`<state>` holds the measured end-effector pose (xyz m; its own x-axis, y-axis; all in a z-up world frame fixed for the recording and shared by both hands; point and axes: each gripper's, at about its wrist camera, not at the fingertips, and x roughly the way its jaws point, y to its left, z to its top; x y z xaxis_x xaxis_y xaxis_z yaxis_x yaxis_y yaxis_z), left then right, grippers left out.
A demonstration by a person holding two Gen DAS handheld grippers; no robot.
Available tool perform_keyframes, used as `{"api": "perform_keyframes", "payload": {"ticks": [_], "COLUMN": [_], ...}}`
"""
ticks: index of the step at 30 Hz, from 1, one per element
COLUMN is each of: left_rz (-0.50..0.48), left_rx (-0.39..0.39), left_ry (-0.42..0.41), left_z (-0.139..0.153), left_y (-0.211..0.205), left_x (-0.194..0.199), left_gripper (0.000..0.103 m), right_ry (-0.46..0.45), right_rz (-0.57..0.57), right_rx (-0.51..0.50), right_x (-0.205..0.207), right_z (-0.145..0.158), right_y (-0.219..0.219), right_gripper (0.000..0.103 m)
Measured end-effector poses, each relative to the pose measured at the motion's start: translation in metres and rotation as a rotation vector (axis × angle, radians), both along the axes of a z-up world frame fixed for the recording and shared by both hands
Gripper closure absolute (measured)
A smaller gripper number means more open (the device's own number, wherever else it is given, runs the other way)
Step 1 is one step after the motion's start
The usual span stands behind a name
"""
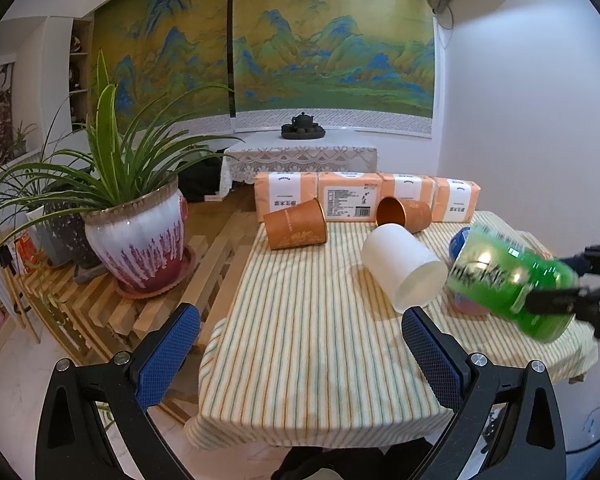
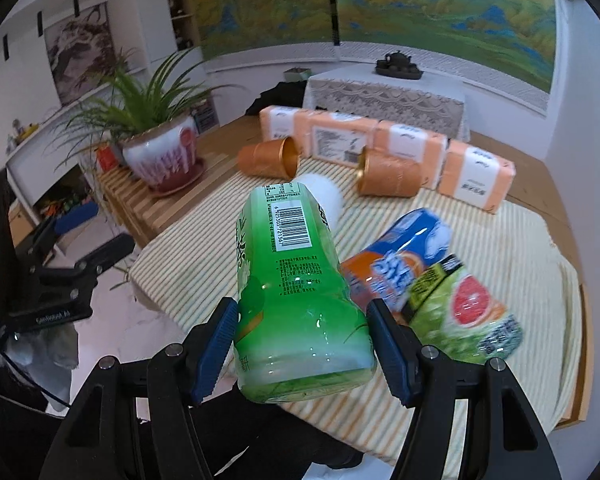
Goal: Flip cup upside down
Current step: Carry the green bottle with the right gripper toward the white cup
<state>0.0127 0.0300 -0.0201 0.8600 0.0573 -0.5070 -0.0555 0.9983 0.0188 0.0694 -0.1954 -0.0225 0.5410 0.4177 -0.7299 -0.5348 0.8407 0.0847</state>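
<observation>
Overhead, right gripper clamped the green bottle, tilted above the striped tablecloth. Left gripper stood wide, holding nothing; white cup lay sideways.

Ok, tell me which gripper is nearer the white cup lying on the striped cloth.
Left. The left gripper is open, with its right finger tip just short of the white cup. The right gripper sits further back, shut on the green bottle, which points toward the cup.

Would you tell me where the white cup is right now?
The white cup lies on its side mid-table on the striped cloth, in front of the two orange cups and left of the green bottle.
</observation>
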Motion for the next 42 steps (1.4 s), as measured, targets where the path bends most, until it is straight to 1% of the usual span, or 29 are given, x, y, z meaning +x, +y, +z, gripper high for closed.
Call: {"api": "perform_keyframes", "payload": {"ticks": [6,13,19,25,29,31,33,38,42], "left_rz": [0.011,0.023,0.019,0.013,-0.003,-0.016,-0.022,-0.043,-0.064], "left_rx": [0.000,-0.006,-0.002,-0.002,0.009,0.021,0.029,0.027,0.016], "left_ry": [0.009,0.020,0.024,0.033,0.033,0.027,0.026,0.032,0.032], "left_z": [-0.004,-0.009,-0.012,-0.015,-0.016,-0.016,-0.015,-0.014,-0.014], "left_y": [0.004,0.009,0.010,0.011,0.007,0.003,0.000,-0.006,-0.014], "left_x": [0.000,0.003,0.006,0.008,0.008,0.007,0.007,0.006,0.001], "left_gripper": [0.001,0.001,0.001,0.001,0.001,0.001,0.001,0.001,0.001], "right_ry": [0.015,0.004,-0.017,-0.022,-0.027,-0.034,-0.039,-0.046,-0.048], "right_rz": [0.027,0.037,0.062,0.072,0.065,0.060,0.056,0.037,0.000], "right_rx": [-0.033,-0.083,-0.126,-0.144,-0.131,-0.134,-0.128,-0.087,-0.027], "right_x": [0.002,0.004,0.005,0.009,0.010,0.008,0.005,-0.005,-0.019], "right_z": [-0.025,-0.047,-0.058,-0.068,-0.068,-0.068,-0.068,-0.063,-0.061], "right_y": [0.022,0.042,0.054,0.059,0.058,0.058,0.057,0.047,0.027], "right_gripper": [0.040,0.040,0.040,0.039,0.039,0.035,0.034,0.033,0.032]}}
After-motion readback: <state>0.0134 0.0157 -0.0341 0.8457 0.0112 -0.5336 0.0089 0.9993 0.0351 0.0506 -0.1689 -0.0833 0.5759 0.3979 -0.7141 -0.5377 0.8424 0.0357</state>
